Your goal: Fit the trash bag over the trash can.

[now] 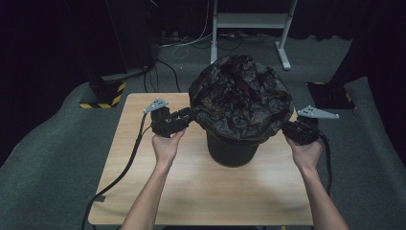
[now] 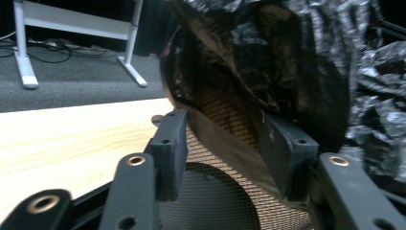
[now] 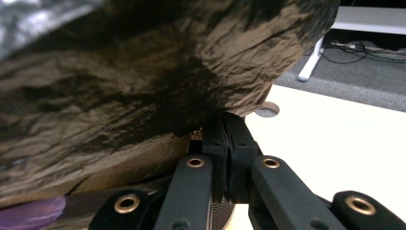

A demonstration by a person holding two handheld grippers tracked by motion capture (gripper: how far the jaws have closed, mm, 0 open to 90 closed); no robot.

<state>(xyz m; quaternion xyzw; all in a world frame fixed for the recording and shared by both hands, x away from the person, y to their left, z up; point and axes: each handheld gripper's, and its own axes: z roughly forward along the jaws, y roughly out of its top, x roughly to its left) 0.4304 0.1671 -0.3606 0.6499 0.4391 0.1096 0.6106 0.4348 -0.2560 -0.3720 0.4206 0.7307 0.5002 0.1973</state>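
Note:
A black mesh waste bin stands in the middle of the wooden table. A crinkled black plastic bag lines it and billows over its rim. My left gripper is at the bag's left edge. In the left gripper view its jaws stand open; a flap of the bag and the bin's mesh lie between them, and the pads are clear of the film. My right gripper is at the bag's right edge, shut on the bag's hem.
A white desk frame and loose cables lie on the grey floor behind the table. A black stand with a yellow-striped base is at the back left. A round cable hole sits in the tabletop beside the bin. Something purple shows under the bag.

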